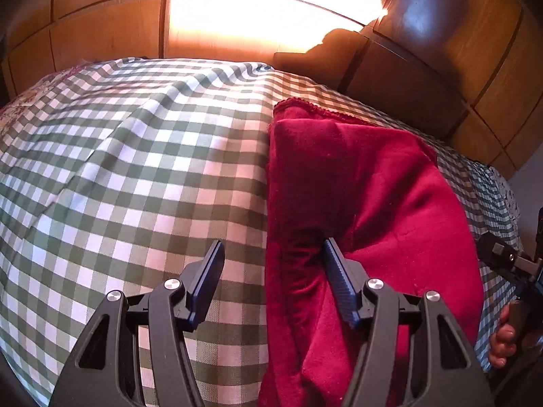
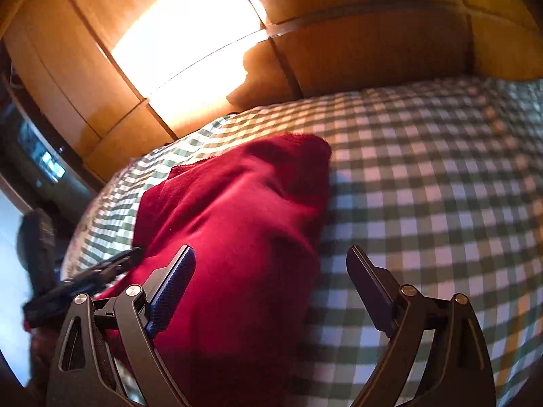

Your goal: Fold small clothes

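Observation:
A dark red garment (image 1: 366, 196) lies partly folded on a green-and-white checked cloth (image 1: 142, 176). My left gripper (image 1: 273, 254) is open over the garment's left edge, its right finger (image 1: 339, 281) resting in a crease of the red fabric, its left finger over the checks. In the right wrist view the same garment (image 2: 237, 224) lies left of centre on the checked cloth (image 2: 424, 186). My right gripper (image 2: 271, 264) is open over the garment's right edge, holding nothing. Each gripper shows at the edge of the other's view: the right one (image 1: 509, 261), the left one (image 2: 85, 278).
Wooden cupboard panels (image 1: 101, 23) stand behind the bed, with a bright sunlit patch (image 1: 258, 17) on them. A floral cover (image 1: 20, 108) shows at the far left edge of the bed. A dark shelf with objects (image 2: 40, 162) stands at the left.

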{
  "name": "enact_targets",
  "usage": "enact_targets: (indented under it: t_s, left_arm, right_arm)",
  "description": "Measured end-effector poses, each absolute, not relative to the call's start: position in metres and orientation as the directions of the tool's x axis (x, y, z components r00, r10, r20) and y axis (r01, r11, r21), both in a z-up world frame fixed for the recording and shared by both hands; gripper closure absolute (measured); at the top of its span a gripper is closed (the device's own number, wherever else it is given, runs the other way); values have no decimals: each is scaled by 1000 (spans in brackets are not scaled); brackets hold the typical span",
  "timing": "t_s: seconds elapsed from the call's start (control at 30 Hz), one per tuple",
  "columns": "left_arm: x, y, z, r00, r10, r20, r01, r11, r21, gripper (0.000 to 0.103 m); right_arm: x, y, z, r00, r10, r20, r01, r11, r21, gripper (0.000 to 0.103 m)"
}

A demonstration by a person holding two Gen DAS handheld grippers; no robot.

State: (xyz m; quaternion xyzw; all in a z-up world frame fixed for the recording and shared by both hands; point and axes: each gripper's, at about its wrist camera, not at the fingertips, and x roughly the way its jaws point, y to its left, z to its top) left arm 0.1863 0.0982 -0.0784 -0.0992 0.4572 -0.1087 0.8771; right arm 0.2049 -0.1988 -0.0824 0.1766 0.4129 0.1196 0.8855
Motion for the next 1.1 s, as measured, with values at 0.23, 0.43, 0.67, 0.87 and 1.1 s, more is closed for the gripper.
enact_targets:
  t_s: [0.23,0.43,0.67,0.87,1.1]
  left_arm:
    - [183,107,-83,576,-284,-767,87,954,-288,42]
    - [178,118,-77,547,-405,-732,125,905,-407,39]
    - [183,133,-90,476,-607,-636,129,764,-632,40]
    - [187,127,-113,429,-647,-630,136,736,-663,44]
    - [170,125,-106,435,-683,-587,190,707,-681,69]
  right_arm:
    - [203,-196,-117,553,504,-664,-95,829,551,12]
    - [209,-180,-124,527,554,-645,-140,805,577,11]
    - [224,-163,-128,489,600,-634,-209,786,582,10]
    - [233,-163,-129,463,613,-640,-243,782,574,15]
    - [219,-153,-110,467,596,-653,-265,799,539,49]
